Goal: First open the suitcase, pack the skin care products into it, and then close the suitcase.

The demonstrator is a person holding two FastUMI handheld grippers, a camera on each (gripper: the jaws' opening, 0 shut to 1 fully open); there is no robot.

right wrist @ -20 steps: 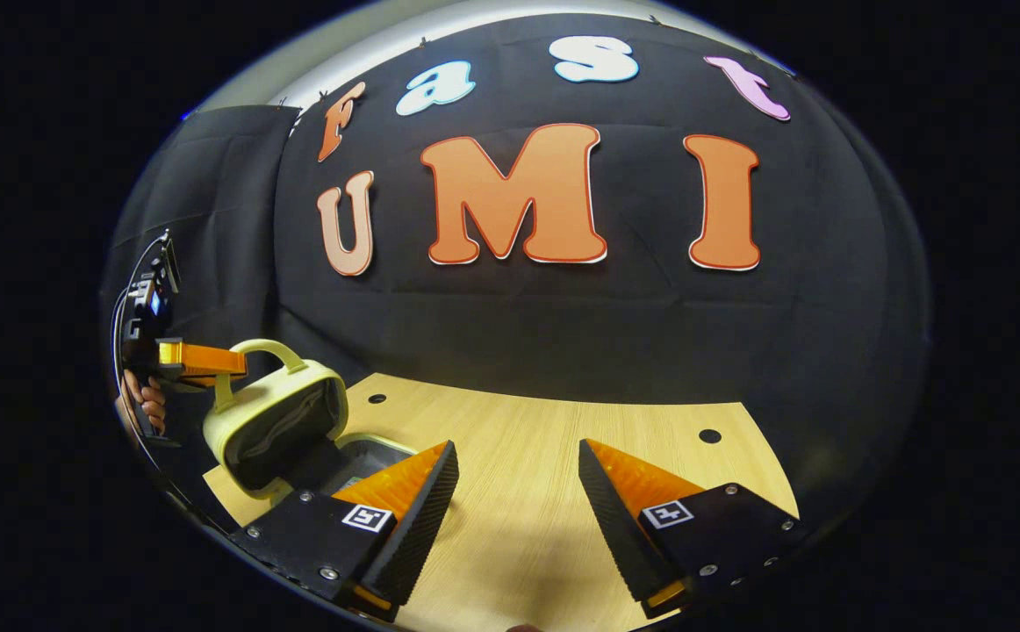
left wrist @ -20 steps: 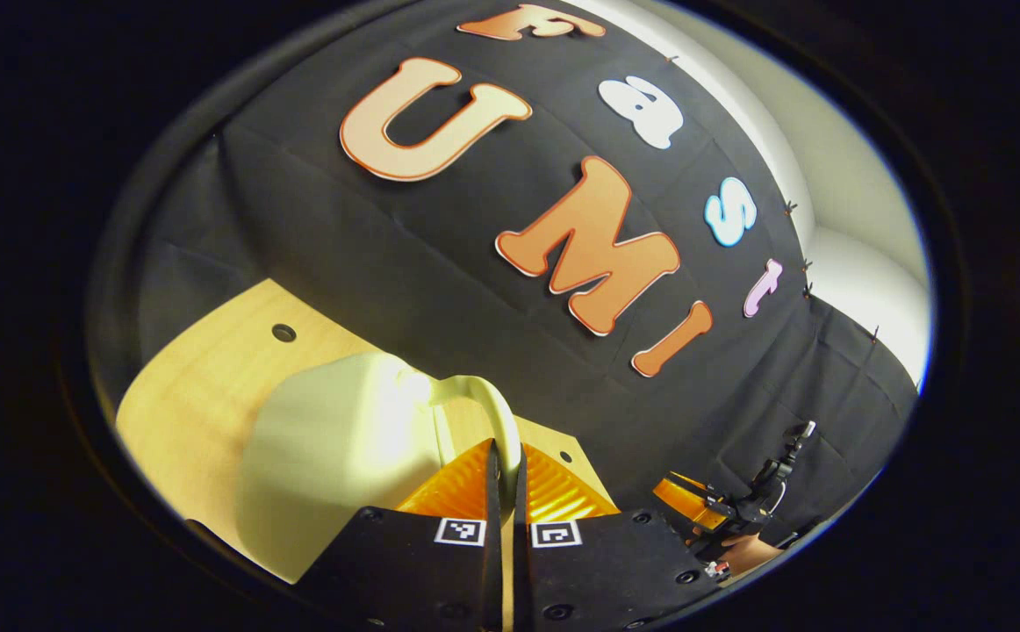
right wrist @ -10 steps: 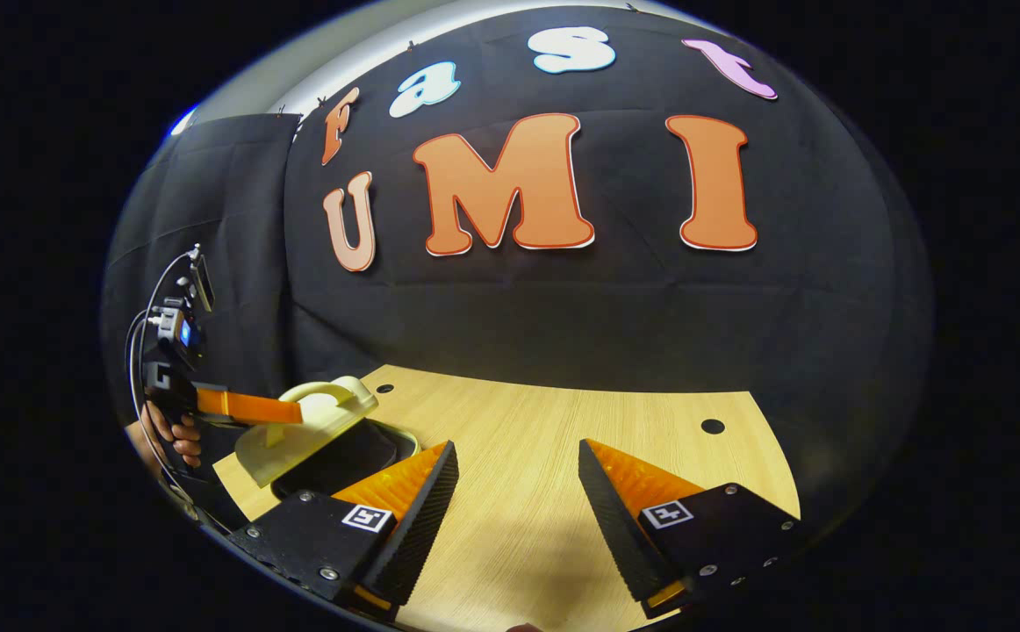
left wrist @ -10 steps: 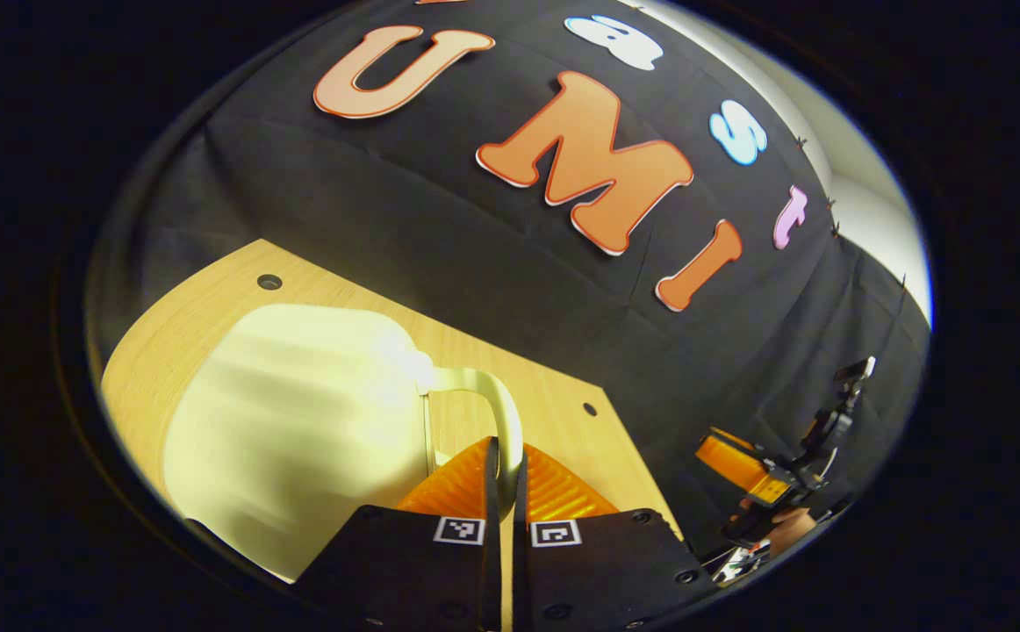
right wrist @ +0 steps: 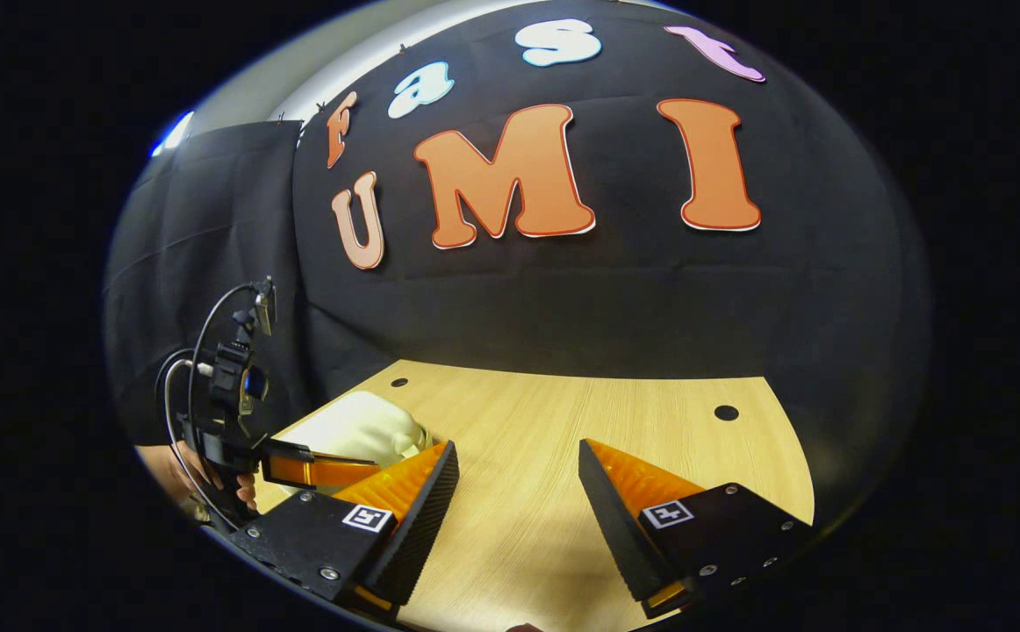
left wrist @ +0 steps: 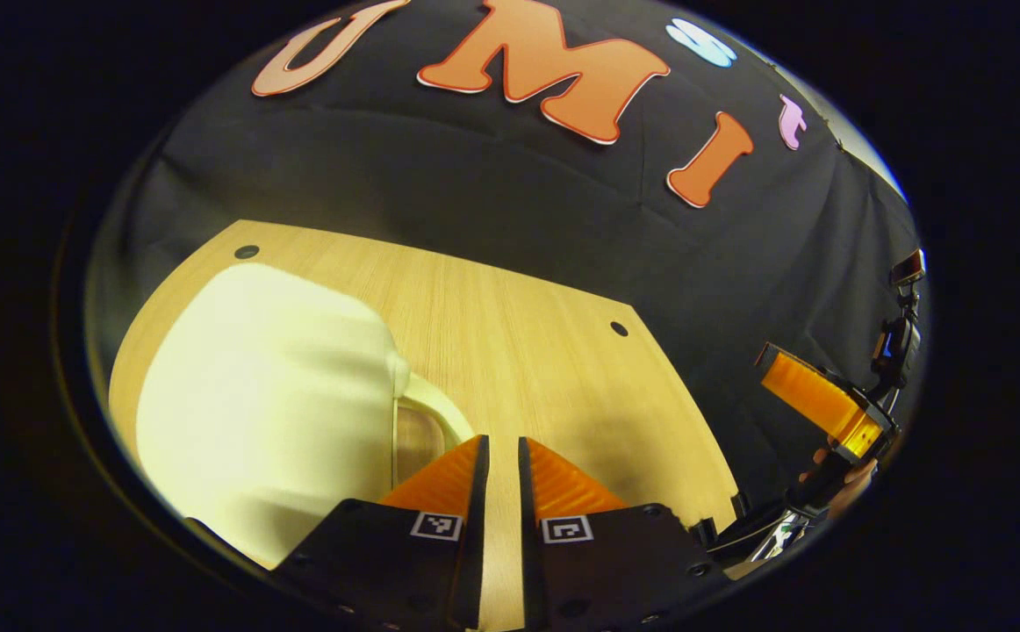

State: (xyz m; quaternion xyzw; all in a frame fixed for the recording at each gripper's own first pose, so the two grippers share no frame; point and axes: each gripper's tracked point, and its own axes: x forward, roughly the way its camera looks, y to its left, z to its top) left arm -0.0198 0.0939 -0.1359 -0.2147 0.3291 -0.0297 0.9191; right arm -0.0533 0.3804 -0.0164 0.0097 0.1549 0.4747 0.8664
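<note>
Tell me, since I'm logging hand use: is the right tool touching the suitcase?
Apart. The left gripper view shows the right tool far off to the side, with bare table between it and the suitcase.

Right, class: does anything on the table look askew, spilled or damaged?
Nothing stands out. The pale yellow suitcase lies shut on the wooden table, handle intact, with no spills visible.

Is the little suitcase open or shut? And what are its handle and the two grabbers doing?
Suitcase: shut, lid down, lying flat on the table.
Left gripper: open by a narrow gap, holding nothing.
Suitcase handle: free, beside the left gripper's fingers, not between them.
Right gripper: wide open, empty, above the table.
</note>
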